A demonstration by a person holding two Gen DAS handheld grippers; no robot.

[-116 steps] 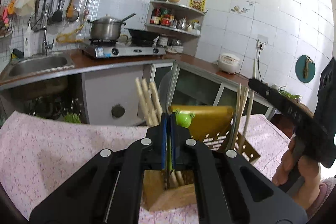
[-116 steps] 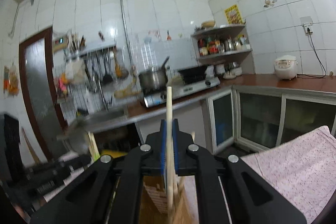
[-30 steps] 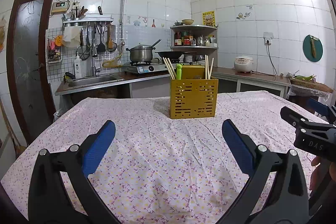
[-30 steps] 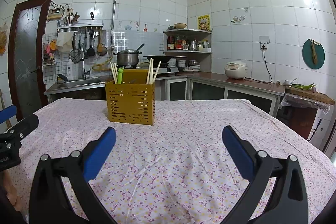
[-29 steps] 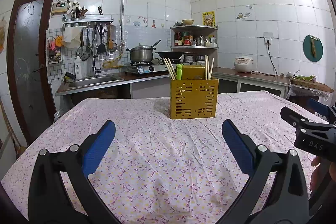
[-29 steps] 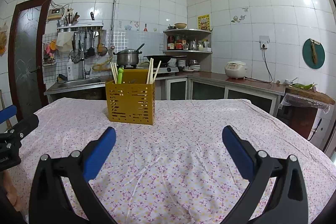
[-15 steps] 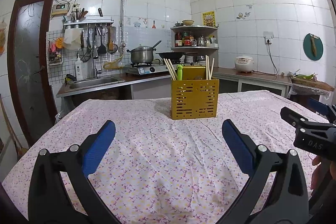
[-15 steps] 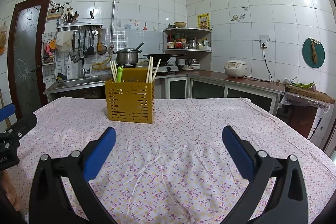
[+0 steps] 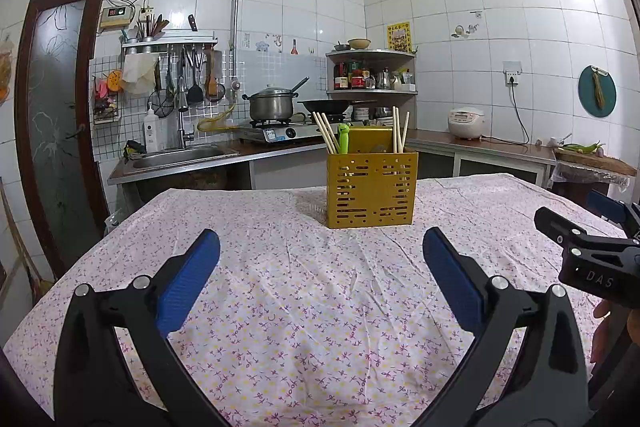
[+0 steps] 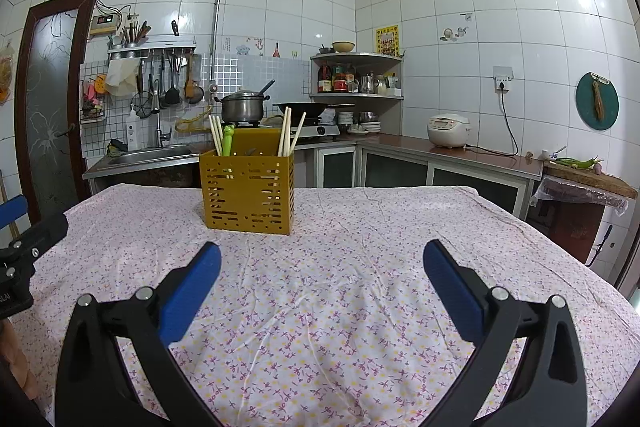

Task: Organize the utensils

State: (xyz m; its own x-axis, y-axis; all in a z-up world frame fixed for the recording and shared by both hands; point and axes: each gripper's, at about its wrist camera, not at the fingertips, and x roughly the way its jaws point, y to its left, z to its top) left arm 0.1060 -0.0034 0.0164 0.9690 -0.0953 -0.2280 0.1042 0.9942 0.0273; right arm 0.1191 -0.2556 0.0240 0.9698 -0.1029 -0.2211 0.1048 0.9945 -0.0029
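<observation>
A yellow slotted utensil holder [image 9: 371, 189] stands upright on the table, seen too in the right wrist view [image 10: 248, 187]. It holds wooden chopsticks [image 9: 325, 138] at its left, more chopsticks [image 9: 400, 130] at its right, and a green utensil [image 9: 343, 138]. My left gripper [image 9: 320, 269] is open and empty, low over the cloth in front of the holder. My right gripper [image 10: 322, 269] is open and empty, also short of the holder. The right gripper shows at the right edge of the left wrist view [image 9: 588, 259].
The table carries a floral pink cloth [image 9: 304, 291]. Behind it run a counter with a sink [image 9: 176, 155], a stove with a pot [image 9: 270, 107], a corner shelf [image 9: 372, 75] and a rice cooker [image 9: 466, 123]. A door [image 9: 52, 131] is at the left.
About four seconds ago both grippers were shut over the holder, the right one on a chopstick. Both are now open, empty and pulled back. Over the last second little has moved.
</observation>
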